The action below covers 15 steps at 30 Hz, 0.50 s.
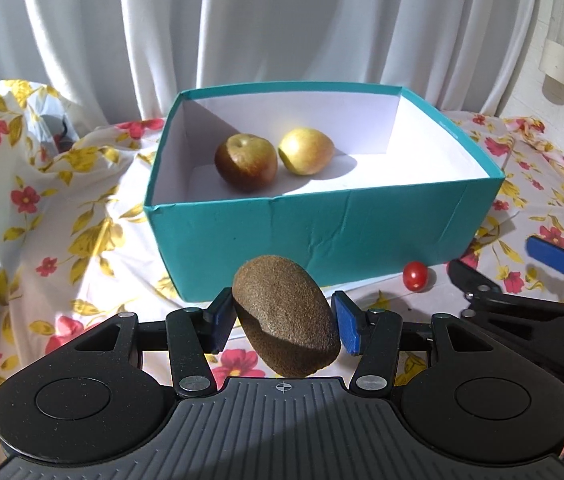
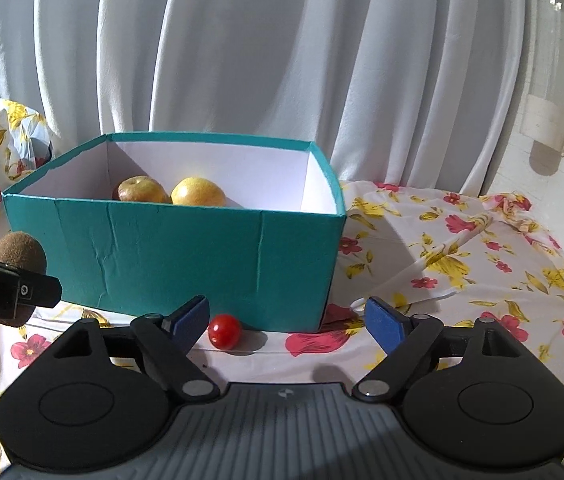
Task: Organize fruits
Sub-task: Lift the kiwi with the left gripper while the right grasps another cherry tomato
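My left gripper is shut on a brown kiwi and holds it above the cloth, in front of the teal box. Two apples lie in the box: a reddish one and a yellow one. A cherry tomato lies on the cloth against the box front. My right gripper is open and empty, with the tomato just inside its left finger. The kiwi and the left gripper show at the left edge of the right wrist view.
A floral tablecloth covers the table and is rumpled at the left. White curtains hang behind the box. A clear tube is fixed to the wall at the right.
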Tool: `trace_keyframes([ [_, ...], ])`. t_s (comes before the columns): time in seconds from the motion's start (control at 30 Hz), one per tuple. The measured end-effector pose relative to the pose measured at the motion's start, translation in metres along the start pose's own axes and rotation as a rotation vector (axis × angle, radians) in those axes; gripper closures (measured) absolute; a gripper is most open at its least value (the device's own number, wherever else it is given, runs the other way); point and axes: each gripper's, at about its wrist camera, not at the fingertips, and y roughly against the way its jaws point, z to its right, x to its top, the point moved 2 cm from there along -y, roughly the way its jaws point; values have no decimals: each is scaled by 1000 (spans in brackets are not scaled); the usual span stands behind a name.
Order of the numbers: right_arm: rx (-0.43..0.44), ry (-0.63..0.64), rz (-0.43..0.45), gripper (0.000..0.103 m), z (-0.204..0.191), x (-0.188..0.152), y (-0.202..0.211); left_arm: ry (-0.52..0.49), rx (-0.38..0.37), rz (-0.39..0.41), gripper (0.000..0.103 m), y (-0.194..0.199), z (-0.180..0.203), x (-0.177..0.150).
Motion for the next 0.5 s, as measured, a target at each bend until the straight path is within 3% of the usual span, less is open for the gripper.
trace_keyframes([
  [0.2,50,29,-76,34,-12,-4,-31,11,3,13,46,6,-7,1],
  [0.27,90,44,-120,50,-15,-6,-42,15,5,14,46,5,-9,1],
  [0.5,105,58,-158,55,-20,-7,-56,22,10,11,46,4,-12,2],
])
